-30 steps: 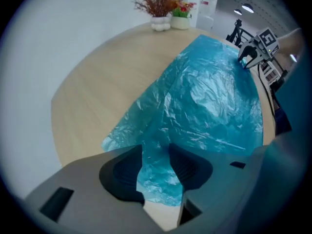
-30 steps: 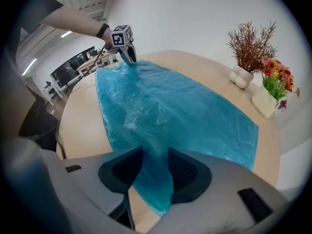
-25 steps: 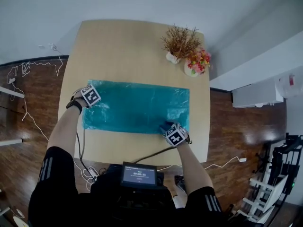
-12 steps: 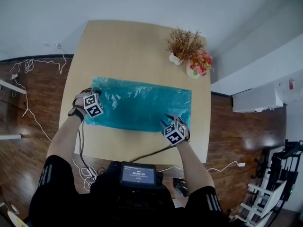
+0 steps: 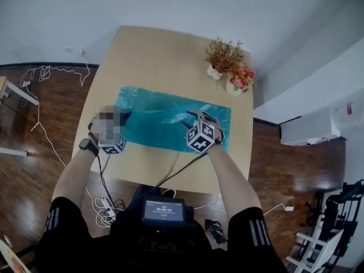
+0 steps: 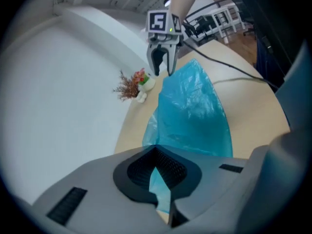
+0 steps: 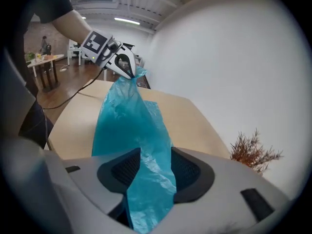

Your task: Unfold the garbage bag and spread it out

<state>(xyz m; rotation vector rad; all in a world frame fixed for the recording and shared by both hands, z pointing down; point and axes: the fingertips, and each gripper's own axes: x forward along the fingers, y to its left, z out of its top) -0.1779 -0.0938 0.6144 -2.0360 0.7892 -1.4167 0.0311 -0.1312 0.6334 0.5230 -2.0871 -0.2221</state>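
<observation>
Your left gripper [image 6: 157, 160] is closed tight on the garbage bag [image 5: 165, 118]: a thin fold of the blue film is pinched between its pads at the bag's 9 o'clock end. That end is raised off the table [image 5: 153, 56].

Your right gripper [image 7: 146, 165] has a thicker, bunched band of the same film running down through its jaws. Those jaws have just been easing wider, but the film fills the gap between the pads. In the left gripper view the bag rises like a tent to that gripper's tips, so it hangs from them. In the head view this gripper sits toward 4 o'clock on the bag.

The bag stretches between your two grippers across the middle of the table, its long side running from 9 to 3 o'clock. The far edge lies on the wood, and the near part is pulled up and creased.

At the table's 1 o'clock corner stand a pot of dried twigs [image 5: 223, 56] and, just beside it, a pot of bright flowers [image 5: 239, 78], both well apart from the bag.
</observation>
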